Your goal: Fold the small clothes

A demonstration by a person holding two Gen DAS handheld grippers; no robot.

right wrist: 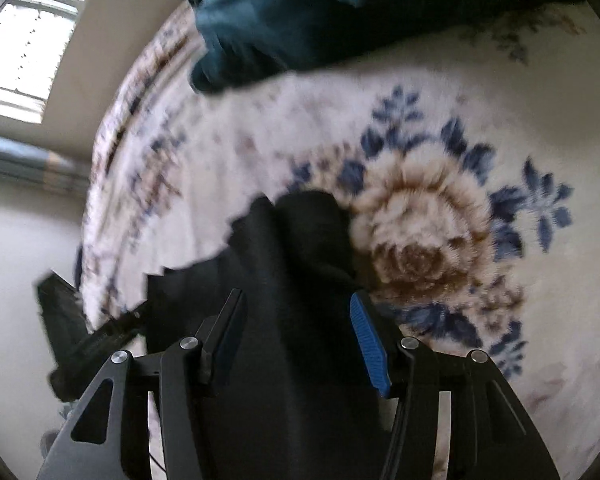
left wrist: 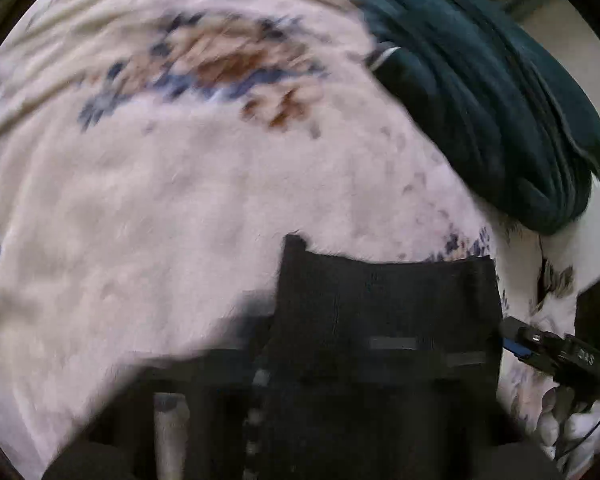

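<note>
Black cloth point(left wrist: 384, 320) fills the bottom of my left view and hides my left fingers, so I cannot tell how they stand. It lies on a fluffy white blanket with blue and brown flowers point(left wrist: 180, 200), near a dark green blanket point(left wrist: 480, 100).

My right gripper point(right wrist: 296, 332) has its fingers apart over the black cloth point(right wrist: 284, 280), touching nothing.

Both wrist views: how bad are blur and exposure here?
Left wrist: motion blur smears the floral blanket; the black garment is dark, hiding the gripper. Right wrist: blanket print and teal cloth blurred, window blown out, gripper fairly sharp.
</note>
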